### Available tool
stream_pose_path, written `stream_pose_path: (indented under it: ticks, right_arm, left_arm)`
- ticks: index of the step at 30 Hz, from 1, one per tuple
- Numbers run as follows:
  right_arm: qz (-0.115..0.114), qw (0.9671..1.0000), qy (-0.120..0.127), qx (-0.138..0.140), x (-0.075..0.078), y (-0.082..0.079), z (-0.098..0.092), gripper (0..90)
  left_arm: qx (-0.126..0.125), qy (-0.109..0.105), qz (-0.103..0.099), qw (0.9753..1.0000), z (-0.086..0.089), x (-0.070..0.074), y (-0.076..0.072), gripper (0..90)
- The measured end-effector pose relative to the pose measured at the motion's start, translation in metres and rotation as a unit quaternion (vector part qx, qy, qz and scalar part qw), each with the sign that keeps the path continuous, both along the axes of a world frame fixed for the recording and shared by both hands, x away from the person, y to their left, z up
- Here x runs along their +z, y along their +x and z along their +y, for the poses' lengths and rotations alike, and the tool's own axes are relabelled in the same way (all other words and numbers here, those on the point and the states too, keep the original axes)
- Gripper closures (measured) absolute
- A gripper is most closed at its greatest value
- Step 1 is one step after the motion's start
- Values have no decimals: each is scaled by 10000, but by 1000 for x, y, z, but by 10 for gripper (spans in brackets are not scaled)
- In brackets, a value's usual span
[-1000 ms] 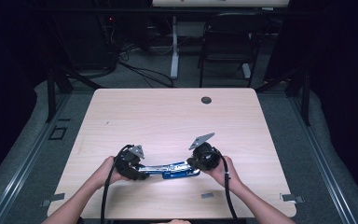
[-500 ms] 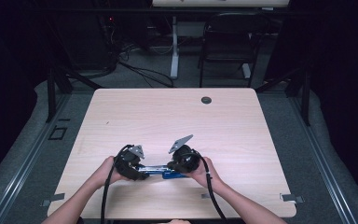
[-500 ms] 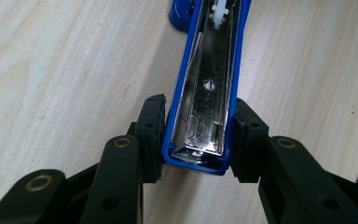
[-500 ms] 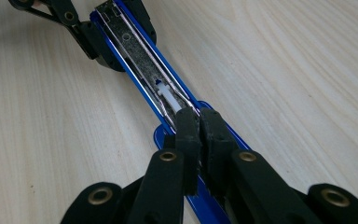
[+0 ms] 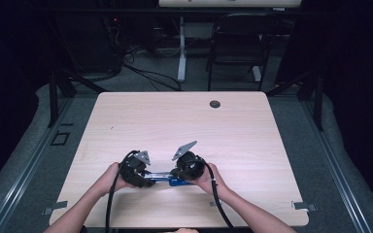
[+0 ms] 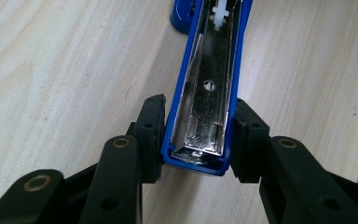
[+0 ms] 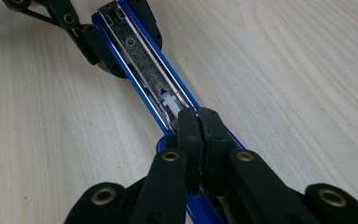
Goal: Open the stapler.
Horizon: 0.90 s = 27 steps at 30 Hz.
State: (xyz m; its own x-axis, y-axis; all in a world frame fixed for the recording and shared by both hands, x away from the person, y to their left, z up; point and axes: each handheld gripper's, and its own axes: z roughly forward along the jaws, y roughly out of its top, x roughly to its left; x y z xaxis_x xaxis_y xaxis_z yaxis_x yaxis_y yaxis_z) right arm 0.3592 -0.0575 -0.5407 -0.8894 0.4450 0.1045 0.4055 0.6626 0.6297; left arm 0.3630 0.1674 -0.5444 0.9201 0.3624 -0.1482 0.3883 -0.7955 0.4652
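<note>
— Starting at the left, what did the left hand-held gripper have?

— Its jaws were closed onto the sides of the blue stapler, clamping the near end of the opened channel, one pad against each blue wall. The stapler's far end ran out of the top of the left gripper view, so that tip was cut off.

— And where did the stapler lie?

— On the worktop, near the person's edge, stretched between the two grippers. From the high view only a short blue strip showed; the rest was hidden under the gripper bodies and hands.

— The right hand-held gripper?

— Its pads were pressed together, with no gap visible, sitting over the metal track just behind a small white piece. Whether anything thin was pinched between them could not be made out.
</note>
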Motion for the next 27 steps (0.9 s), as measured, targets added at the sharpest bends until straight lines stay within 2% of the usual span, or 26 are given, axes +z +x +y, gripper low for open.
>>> stream_pose_path:
  ticks: [1,4,6,8,9,10,11,12,13,14,17,22,27]
  right_arm:
    - [11,10000,-42,33,1,1,-1,890]
    - [16,10000,-2,12,0,0,-1,890]
    - [3,10000,-28,27,0,0,-1,890]
    - [3,10000,-4,26,0,0,-1,890]
    - [3,10000,-4,26,0,0,-1,890]
    - [3,10000,-12,19,0,0,0,891]
    - [0,10000,-15,18,0,0,0,891]
    - [4,10000,-14,14,0,0,0,890]
    - [4,10000,-14,14,0,0,0,890]
    - [2,10000,-19,12,0,0,0,889]
    - [19,10000,-32,16,1,0,0,885]
    - [29,9999,-102,30,3,1,-3,882]
    - [41,10000,-34,-69,9,5,-14,848]
  left_arm:
    - [11,-81,-83,9999,-1,3,-1,586]
    - [29,-138,-126,9998,-1,7,-1,557]
    - [58,-283,-264,9992,1,14,-2,549]
    - [183,-489,-405,9978,3,20,-4,561]
    - [183,-489,-405,9978,3,20,-4,574]
    - [197,-641,-522,9964,6,26,-5,591]
    - [186,-697,-524,9960,7,26,-5,622]
    - [155,-603,-524,9967,6,25,-5,640]
    - [155,-603,-524,9967,6,25,-5,648]
    - [72,-440,-505,9977,4,20,-5,662]
    - [21,-268,-423,9987,2,13,-5,673]
    - [8,-334,-384,9987,2,12,-4,689]
    - [1,-309,-387,9988,2,12,-4,690]
